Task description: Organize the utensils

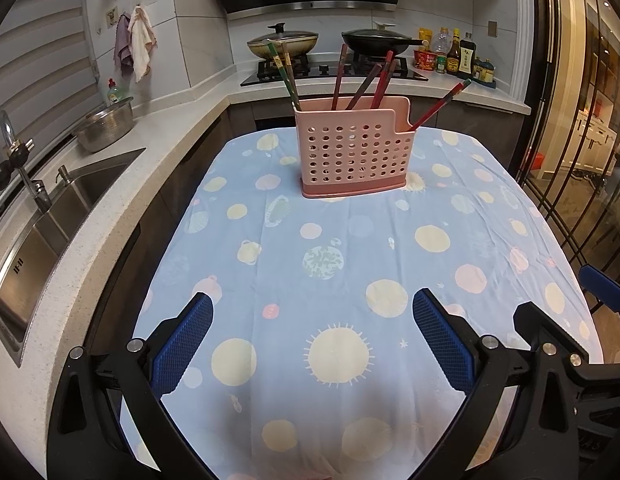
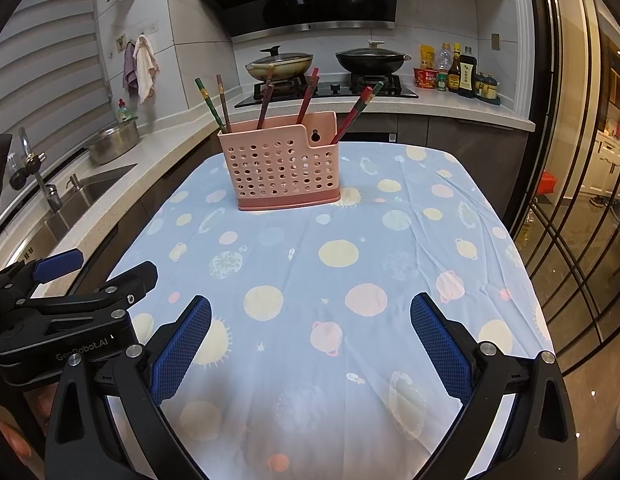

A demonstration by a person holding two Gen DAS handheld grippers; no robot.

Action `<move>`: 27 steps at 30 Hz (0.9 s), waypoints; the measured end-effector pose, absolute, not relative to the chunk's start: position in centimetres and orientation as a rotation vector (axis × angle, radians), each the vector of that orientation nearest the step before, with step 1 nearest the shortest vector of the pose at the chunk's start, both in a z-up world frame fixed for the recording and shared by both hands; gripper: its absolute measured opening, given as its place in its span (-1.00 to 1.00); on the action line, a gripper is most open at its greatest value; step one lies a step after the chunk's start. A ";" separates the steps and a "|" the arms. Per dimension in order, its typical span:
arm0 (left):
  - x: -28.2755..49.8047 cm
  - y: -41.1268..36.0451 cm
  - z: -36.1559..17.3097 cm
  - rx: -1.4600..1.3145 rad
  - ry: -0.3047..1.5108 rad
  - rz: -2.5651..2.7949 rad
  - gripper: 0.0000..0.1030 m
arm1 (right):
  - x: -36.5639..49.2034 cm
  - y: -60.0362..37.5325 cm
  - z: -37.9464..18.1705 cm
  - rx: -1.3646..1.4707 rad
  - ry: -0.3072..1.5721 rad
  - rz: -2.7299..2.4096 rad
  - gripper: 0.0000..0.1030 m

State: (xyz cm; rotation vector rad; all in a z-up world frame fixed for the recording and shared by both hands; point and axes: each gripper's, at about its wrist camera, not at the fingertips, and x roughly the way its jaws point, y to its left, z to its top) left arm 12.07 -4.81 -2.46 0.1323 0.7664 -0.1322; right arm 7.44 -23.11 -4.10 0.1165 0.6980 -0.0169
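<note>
Chopsticks (image 1: 380,80) well beyond both jaws

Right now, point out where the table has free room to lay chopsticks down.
The tablecloth is bare between the pink holder and both open grippers, left and right. Also bare right of the holder. Only the holder itself, bristling with chopsticks, is crowded.

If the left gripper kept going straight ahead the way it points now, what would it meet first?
Probably the pink utensil holder with its chopsticks. The left gripper, open, faces it across bare tablecloth; nothing lies between, though height is hard to judge.
</note>
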 end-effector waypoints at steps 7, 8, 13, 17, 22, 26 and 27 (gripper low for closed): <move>12.1 -4.9 -2.7 0.135 0.772 -0.123 0.86 | 7.5 -23.0 -4.2 0.116 0.699 -0.014 0.87; 12.1 -4.9 -2.7 0.135 0.771 -0.122 0.86 | 7.5 -23.0 -4.2 0.117 0.699 -0.013 0.87; 12.2 -5.0 -2.7 0.140 0.766 -0.113 0.86 | 7.5 -23.1 -4.3 0.118 0.701 -0.012 0.87; 12.4 -5.0 -2.8 0.131 0.775 -0.116 0.86 | 7.5 -23.0 -4.3 0.118 0.701 -0.012 0.87; 12.6 -4.7 -2.8 0.128 0.774 -0.102 0.86 | 7.6 -23.3 -4.4 0.114 0.703 -0.020 0.87; 13.0 -4.3 -2.7 0.124 0.773 -0.086 0.86 | 7.9 -23.9 -4.4 0.119 0.703 -0.035 0.87; 13.1 -4.2 -2.7 0.123 0.773 -0.083 0.86 | 7.9 -24.0 -4.4 0.121 0.703 -0.038 0.87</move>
